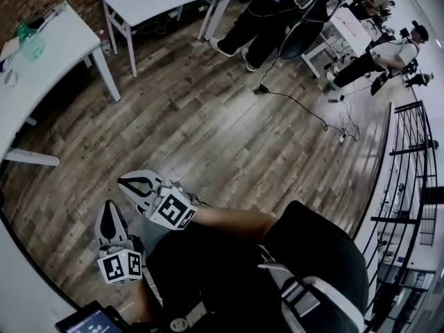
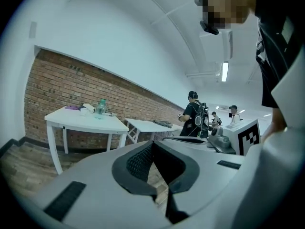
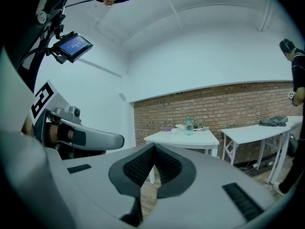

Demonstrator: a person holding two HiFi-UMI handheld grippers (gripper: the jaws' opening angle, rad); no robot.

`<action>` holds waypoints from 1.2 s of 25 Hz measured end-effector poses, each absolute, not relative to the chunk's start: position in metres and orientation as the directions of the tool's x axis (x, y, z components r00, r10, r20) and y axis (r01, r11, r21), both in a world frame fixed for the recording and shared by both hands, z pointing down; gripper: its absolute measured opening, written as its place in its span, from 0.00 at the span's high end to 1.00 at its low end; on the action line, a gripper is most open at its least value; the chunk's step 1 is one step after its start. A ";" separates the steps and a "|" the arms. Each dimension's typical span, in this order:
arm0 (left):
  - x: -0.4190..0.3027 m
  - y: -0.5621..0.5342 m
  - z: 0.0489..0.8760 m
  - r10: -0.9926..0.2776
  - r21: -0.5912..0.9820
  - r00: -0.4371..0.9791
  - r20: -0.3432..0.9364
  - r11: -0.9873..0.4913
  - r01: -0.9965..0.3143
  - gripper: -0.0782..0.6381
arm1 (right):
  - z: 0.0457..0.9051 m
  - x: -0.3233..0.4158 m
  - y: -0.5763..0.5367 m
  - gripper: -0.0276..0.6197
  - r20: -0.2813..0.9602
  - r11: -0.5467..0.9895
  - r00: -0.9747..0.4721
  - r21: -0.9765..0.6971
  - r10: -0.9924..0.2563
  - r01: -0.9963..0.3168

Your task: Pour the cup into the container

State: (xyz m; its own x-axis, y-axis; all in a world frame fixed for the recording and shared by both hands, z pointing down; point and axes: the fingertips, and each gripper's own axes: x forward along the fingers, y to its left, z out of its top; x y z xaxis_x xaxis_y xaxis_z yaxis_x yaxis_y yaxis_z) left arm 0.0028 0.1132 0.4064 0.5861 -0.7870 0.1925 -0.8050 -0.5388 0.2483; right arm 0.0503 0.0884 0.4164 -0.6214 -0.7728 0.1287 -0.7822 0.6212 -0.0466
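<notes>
Left claw [image 2: 152, 143]: pads together, nothing between them. Right claw [image 3: 154, 147]: likewise closed and empty. Both held low and side by side before the person's dark clothes, over the wood floor [image 1: 208, 130], right one slightly ahead in the head view. White tabletop [image 3: 190, 138] well apart from both, against a brick wall [image 3: 238, 104]. On it a greenish bottle [image 3: 188, 124], upright, with small pale things [image 3: 178, 126] just beside it, too small to pick out the cup or container among them. Second tabletop [image 3: 252, 132] next to it, with a grey cloth [image 3: 273, 121] on top.
</notes>
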 end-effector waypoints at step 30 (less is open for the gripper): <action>-0.040 0.278 0.389 -0.844 0.150 0.494 0.210 -0.471 -0.869 0.89 | 0.389 -0.008 0.269 0.95 0.093 0.652 -0.651 -0.022 -0.753 -0.758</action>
